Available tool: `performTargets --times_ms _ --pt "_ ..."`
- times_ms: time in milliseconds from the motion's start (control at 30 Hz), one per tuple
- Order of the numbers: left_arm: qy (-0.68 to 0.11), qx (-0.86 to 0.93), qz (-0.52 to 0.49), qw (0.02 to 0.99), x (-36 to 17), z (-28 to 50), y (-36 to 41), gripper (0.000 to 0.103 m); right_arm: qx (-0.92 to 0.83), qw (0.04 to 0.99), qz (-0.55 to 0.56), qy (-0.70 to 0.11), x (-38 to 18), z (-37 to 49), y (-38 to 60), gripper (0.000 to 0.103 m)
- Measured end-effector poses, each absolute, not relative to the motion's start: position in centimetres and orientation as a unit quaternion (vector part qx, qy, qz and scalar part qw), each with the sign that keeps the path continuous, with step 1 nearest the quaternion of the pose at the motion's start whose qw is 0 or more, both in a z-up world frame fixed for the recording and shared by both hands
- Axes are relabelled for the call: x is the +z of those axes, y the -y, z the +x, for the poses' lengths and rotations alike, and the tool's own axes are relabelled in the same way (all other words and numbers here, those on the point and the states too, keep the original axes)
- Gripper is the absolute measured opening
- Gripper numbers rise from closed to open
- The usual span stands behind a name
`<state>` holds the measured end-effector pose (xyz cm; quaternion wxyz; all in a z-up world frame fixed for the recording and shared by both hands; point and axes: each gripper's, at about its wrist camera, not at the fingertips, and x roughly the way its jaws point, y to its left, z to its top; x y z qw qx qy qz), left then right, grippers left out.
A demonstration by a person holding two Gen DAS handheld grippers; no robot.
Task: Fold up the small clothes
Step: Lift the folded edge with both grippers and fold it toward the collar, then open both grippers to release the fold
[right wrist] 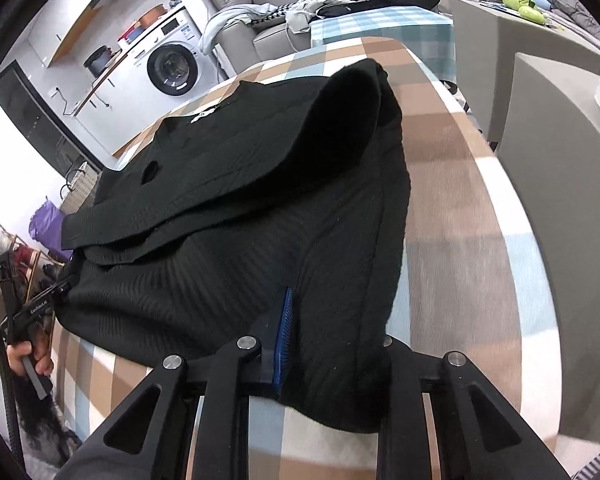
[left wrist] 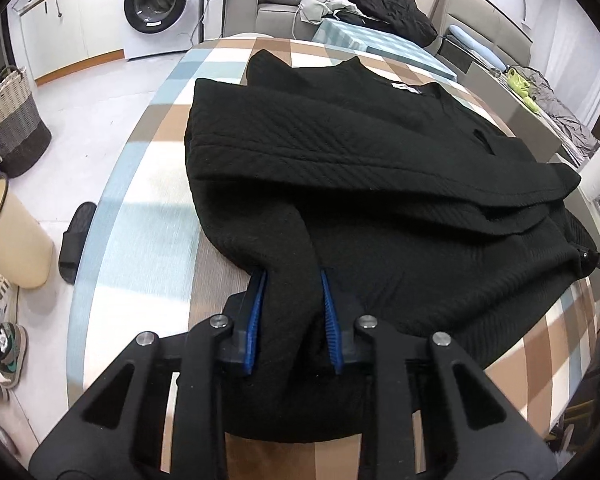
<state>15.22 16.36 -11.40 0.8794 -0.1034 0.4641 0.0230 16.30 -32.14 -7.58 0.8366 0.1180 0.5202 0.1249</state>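
Black ribbed knit, a sweater (left wrist: 360, 168), spread on the checked worktop (left wrist: 140, 216), sleeves already crossed over the body, collar and label at the far end, hem at the near edge, so long axis running away from both cameras. Left gripper (left wrist: 294, 320) pinched on a fold of hem between its blue pads (left wrist: 256, 320); right gripper (right wrist: 328, 336) likewise closed on the other hem corner, though only one pad (right wrist: 282, 332) shows, the other probably buried under cloth. Step in hand, by the look of it: bottom-to-top fold, just gripped. Next move calls for lifting both corners together, carrying them level toward the collar, keeping the hem taut and sleeves undisturbed.
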Motion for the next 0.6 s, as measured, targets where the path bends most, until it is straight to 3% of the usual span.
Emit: performTargets --times_ms 400,500,567,600 --pt "-0.47 0.036 -0.129 0.872 -10.8 10.5 -17.5 0.026 0.143 0.821 0.104 -0.543 -7.1 12.8 31.8 0.022" --pt "-0.467 0.04 -0.151 0.87 -10.4 10.6 -18.4 0.038 0.134 0.827 0.113 -0.534 -6.6 13.4 32.2 0.026" --pt "-0.457 0.052 -0.173 0.871 -9.7 10.8 -19.6 0.054 0.122 0.84 0.115 -0.515 -5.6 14.2 32.8 0.028" --pt "-0.449 0.057 -0.182 0.873 -9.3 10.7 -19.8 0.057 0.118 0.847 0.12 -0.504 -5.0 14.6 33.1 0.034"
